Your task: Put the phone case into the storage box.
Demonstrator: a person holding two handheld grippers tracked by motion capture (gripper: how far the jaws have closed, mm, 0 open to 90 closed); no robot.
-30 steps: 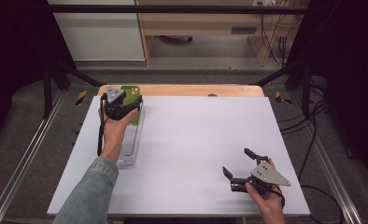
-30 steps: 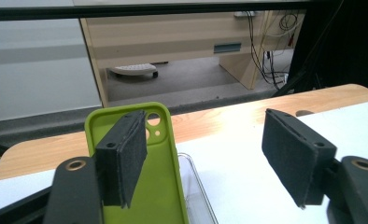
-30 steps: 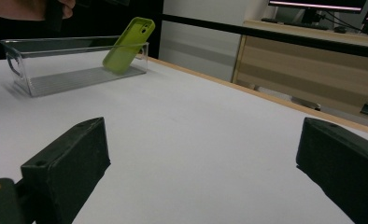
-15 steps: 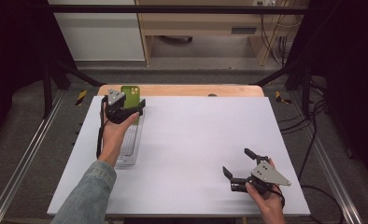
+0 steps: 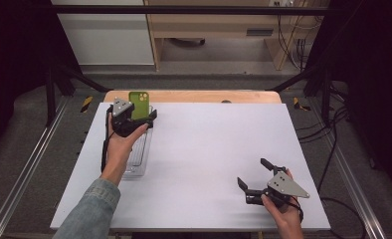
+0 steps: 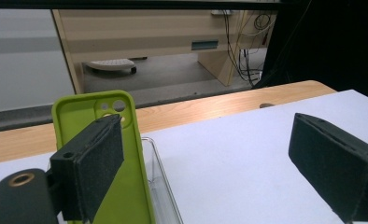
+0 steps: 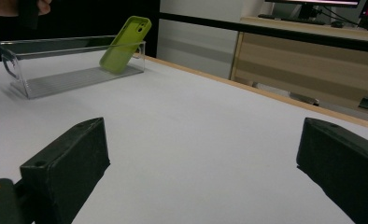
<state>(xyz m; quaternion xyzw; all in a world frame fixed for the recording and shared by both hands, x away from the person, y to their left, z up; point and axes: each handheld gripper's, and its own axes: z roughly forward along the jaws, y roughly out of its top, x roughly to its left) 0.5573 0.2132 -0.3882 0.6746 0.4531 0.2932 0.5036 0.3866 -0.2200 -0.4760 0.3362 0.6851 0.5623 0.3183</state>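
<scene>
Left claw just opened wide — green phone case leaning free in clear tray.

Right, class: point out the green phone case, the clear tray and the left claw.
green phone case (image 7: 124, 43), right gripper view, middle of its back.
clear tray (image 7: 51, 46), right gripper view, near long wall.
left claw (image 5: 140, 118), high view, between its fingertips.

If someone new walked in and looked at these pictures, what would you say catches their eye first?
The bright green phone case stands out first: it leans on end against the far end wall of the clear plastic bin near the white table's far left corner. The left gripper hovers beside it, its jaws just opened and off the case. The right gripper rests open at the near right.
</scene>
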